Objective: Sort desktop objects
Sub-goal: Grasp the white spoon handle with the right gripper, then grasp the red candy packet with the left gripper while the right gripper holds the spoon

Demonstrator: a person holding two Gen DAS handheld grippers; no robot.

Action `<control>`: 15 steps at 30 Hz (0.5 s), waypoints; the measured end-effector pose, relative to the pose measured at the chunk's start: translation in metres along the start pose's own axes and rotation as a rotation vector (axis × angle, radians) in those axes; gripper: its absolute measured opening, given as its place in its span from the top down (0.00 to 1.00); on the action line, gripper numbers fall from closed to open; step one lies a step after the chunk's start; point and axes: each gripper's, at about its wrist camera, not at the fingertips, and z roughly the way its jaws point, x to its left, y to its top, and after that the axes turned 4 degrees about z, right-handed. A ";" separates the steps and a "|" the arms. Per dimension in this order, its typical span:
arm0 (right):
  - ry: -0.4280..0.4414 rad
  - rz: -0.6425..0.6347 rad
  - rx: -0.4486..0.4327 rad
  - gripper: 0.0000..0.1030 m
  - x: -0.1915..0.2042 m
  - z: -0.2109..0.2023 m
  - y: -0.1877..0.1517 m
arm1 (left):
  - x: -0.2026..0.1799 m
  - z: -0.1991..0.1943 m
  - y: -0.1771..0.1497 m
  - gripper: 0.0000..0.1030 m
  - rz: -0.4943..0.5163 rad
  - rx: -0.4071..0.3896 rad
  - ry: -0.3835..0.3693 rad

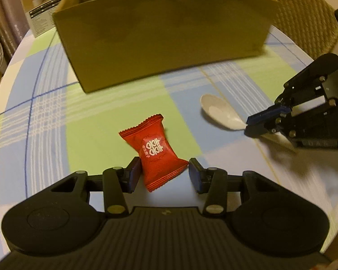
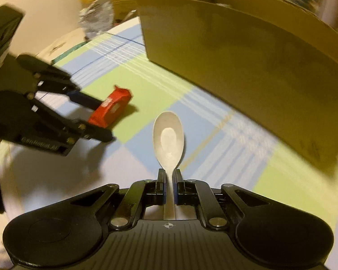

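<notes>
A red candy packet (image 1: 156, 155) lies on the checked tablecloth between the open fingers of my left gripper (image 1: 163, 175); the left pad touches it, the right pad stands a little apart. It also shows in the right wrist view (image 2: 111, 110). My right gripper (image 2: 169, 180) is shut on the handle of a white spoon (image 2: 169, 139), bowl pointing forward, just above the cloth. In the left wrist view the spoon (image 1: 220, 112) and right gripper (image 1: 256, 123) are at the right. An open cardboard box (image 1: 160, 38) stands behind both.
The checked tablecloth (image 1: 45, 117) covers a round table. A white printed carton (image 1: 40, 6) stands at the back left beside the box. A crumpled silver bag (image 2: 97, 18) sits beyond the table's far edge. A wicker chair back (image 1: 304, 18) is behind right.
</notes>
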 end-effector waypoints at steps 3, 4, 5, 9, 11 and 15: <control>-0.033 0.071 -0.003 0.98 0.003 -0.016 -0.022 | -0.018 -0.011 -0.014 0.61 0.029 0.000 -0.012; -0.042 0.085 -0.004 0.97 0.005 -0.021 -0.029 | -0.023 -0.014 -0.019 0.61 0.033 0.000 -0.015; -0.050 0.098 -0.005 0.97 0.006 -0.025 -0.033 | -0.027 -0.018 -0.023 0.60 0.035 0.001 -0.018; -0.085 0.177 -0.026 0.89 0.012 -0.043 -0.054 | -0.035 -0.028 -0.037 0.46 0.001 -0.001 -0.020; -0.087 0.228 -0.048 0.66 0.012 -0.051 -0.063 | -0.036 -0.033 -0.044 0.32 -0.030 -0.003 -0.004; -0.078 0.276 -0.075 0.41 0.018 -0.058 -0.074 | -0.034 -0.042 -0.053 0.11 -0.117 -0.010 0.029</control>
